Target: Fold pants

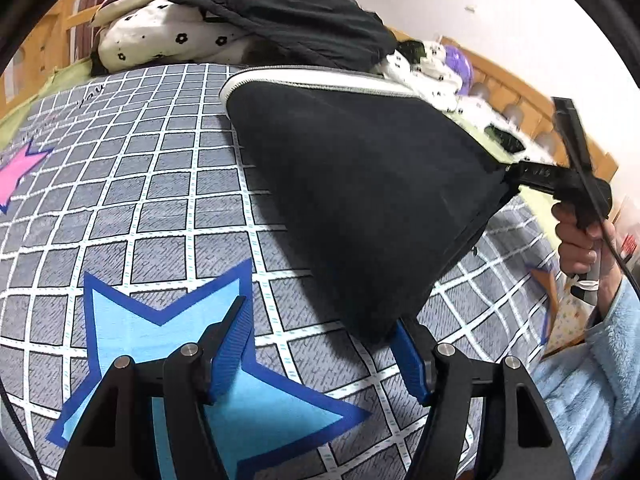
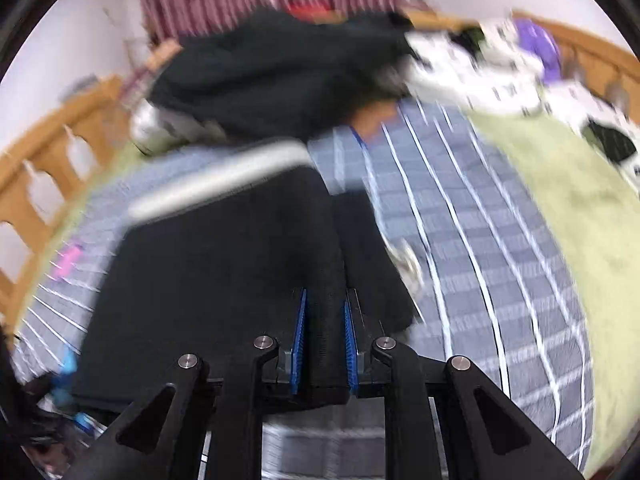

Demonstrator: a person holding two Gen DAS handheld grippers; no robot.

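The black pants [image 1: 360, 208] with a white waistband [image 1: 312, 80] hang stretched above the grey checked bed cover [image 1: 152, 208]. My left gripper [image 1: 320, 320] is open; its right blue pad [image 1: 408, 360] touches the lowest corner of the pants, and nothing is between the jaws. My right gripper [image 1: 516, 176] shows at the right, shut on the far edge of the pants and held up by a hand. In the blurred right wrist view, my right gripper [image 2: 325, 316] is shut on a thick fold of the black pants [image 2: 224, 280].
A pile of dark clothes [image 1: 288, 12] and white flowered bedding [image 1: 160, 36] lies at the head of the bed. A wooden bed rail [image 1: 520, 96] runs along the right. A green sheet [image 2: 568, 200] borders the cover. Blue star patch [image 1: 168, 360] lies below my left gripper.
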